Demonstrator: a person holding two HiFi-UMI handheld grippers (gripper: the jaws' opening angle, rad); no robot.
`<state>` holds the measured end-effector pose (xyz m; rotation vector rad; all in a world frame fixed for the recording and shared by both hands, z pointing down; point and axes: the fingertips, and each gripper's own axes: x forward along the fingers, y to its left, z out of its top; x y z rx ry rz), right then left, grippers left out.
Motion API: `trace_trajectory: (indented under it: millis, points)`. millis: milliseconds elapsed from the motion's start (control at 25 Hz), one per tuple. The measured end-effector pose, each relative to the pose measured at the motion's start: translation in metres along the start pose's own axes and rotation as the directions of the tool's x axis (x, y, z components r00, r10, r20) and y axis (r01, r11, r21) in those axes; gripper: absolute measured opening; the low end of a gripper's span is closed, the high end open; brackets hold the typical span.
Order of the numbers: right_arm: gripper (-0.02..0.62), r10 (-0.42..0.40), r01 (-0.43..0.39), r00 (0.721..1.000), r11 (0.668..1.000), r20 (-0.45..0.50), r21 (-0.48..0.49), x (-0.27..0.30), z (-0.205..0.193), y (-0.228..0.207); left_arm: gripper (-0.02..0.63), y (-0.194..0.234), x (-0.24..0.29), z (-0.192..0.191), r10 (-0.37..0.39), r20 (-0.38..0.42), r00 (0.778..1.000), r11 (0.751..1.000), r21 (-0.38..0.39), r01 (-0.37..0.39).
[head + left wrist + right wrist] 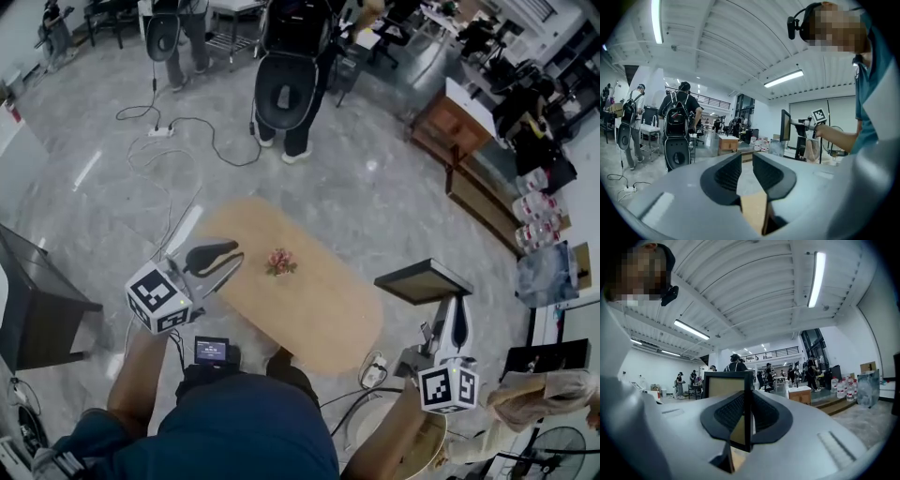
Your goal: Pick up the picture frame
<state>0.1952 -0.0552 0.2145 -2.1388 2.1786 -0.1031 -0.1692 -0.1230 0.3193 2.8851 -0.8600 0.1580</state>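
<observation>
Black picture frame (727, 383) sits clamped in the right tool (747, 401); left gripper view shows left tool (746, 165) slightly parted, empty.

Two grey hand-held grippers with black jaws are in view: one left gripper (234, 258) and one right gripper (456, 306). There is one oval light wooden table (328, 323), one small pink flower cluster (280, 262) and one black-edged picture frame with a tan panel (424, 281). Two people with black backpacks stand beyond, one nearer person (296, 141) and one farther person (176, 67). One white power strip (159, 132) is also visible.
</observation>
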Motion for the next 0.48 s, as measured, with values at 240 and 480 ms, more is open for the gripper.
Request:
trace_trajectory:
  millis: [240, 480]
  points:
    - [0.055, -0.006, 0.006, 1.0, 1.0, 0.015, -0.015, -0.013, 0.012, 0.001, 0.064, -0.005, -0.001, 0.004, -0.003, 0.013, 1.0, 1.0, -0.002, 0.004]
    - [0.055, -0.008, 0.008, 1.0, 1.0, 0.022, -0.017, -0.019, 0.015, 0.007, 0.064, -0.006, -0.007, 0.003, -0.008, 0.019, 1.0, 1.0, 0.0, 0.008]
